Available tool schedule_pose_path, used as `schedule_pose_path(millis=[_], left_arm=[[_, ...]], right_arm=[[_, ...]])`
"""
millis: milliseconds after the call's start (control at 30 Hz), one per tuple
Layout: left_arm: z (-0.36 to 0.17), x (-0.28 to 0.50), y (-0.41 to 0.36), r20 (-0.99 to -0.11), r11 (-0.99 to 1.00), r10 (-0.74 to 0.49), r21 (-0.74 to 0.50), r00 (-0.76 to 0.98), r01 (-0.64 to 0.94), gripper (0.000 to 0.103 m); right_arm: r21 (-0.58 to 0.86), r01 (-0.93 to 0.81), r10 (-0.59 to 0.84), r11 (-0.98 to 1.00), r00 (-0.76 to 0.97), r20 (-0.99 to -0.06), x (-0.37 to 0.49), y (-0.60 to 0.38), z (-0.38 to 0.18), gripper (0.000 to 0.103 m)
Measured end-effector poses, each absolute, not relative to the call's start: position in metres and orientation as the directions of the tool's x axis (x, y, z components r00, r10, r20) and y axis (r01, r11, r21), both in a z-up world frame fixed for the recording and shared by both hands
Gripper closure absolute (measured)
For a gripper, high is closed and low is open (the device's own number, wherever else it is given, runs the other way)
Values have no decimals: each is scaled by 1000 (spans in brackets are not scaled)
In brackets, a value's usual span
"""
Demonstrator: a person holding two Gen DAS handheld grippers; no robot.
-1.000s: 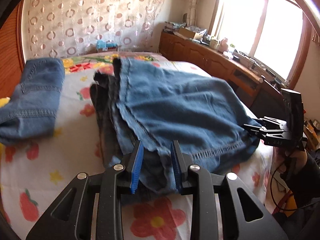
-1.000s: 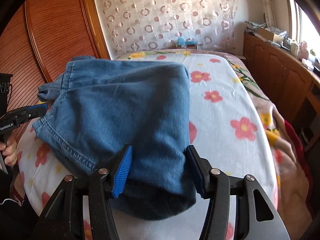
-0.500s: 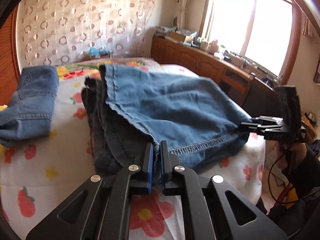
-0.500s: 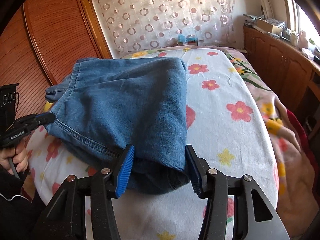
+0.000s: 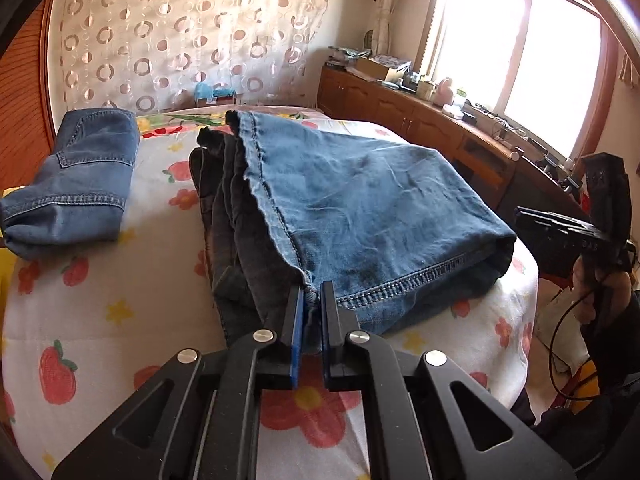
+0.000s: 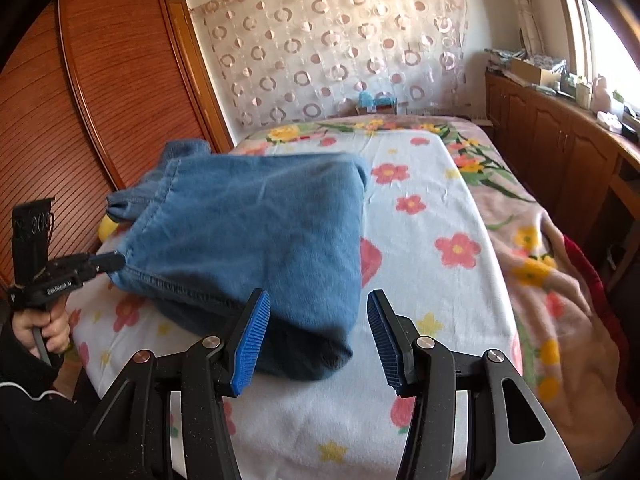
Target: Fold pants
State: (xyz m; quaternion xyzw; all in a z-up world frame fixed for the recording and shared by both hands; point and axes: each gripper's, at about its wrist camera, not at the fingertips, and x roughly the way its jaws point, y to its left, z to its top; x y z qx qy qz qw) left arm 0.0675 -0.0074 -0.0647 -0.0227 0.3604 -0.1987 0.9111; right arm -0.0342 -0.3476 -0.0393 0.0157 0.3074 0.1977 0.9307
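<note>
Blue jeans [image 5: 360, 208] lie folded on the bed, a lighter leg over darker layers. My left gripper [image 5: 310, 308] is shut on the near hem corner of the top layer. In the right wrist view the left gripper [image 6: 114, 261] pinches the jeans [image 6: 248, 232] at their left corner. My right gripper [image 6: 316, 334] stands open at the near folded corner. Cloth lies between its fingers; the right pad [image 6: 382, 336] is clear of it. From the left wrist view the right gripper [image 5: 520, 220] sits just off the fold's right end.
A second folded pair of jeans [image 5: 76, 184] lies at the far left of the floral bed sheet [image 5: 100, 312]. Wooden cabinets [image 5: 420, 116] with clutter run under the window. A wooden wardrobe [image 6: 100, 100] stands left of the bed; a pink blanket [image 6: 560, 280] hangs off its right side.
My left gripper closed on the jeans' hem. The right gripper drew back and up, and the folded corner between its pads now has a gap on the right side.
</note>
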Motion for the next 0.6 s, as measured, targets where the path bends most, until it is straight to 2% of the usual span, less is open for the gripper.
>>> schedule_pose_path(millis=[67,133,200,267,333,467,600], left_arm=[[-64,68,-8,-648,922,-373,-178,664,343,95],[-62,69,-9,-646,925,-364,-167,671,341,89],[-60,69,-11,-639,927,-358,-159,681,338,69],[-58,70,-12,-630,929,-354,-151,692,337,55],[-55,72,-13,-628,932,-344,-137,698,337,53],[-52,78,-18,-632,931,-340,-125,697,342,45],[-49,82,-25,-630,931,-339,-116,699,347,45]], right_arm=[[145,-353,370,925,742,-559,-33,-347,-38,50],[147,-347,368,926,745,-557,-28,-344,-39,50],[145,-342,362,928,746,-559,-23,-340,-43,50],[135,-336,350,932,741,-574,-19,-336,-49,50],[117,-327,329,938,732,-596,-15,-332,-56,50],[113,-303,301,946,696,-652,-10,-331,-76,50],[138,-308,321,941,689,-650,-11,-331,-82,50]])
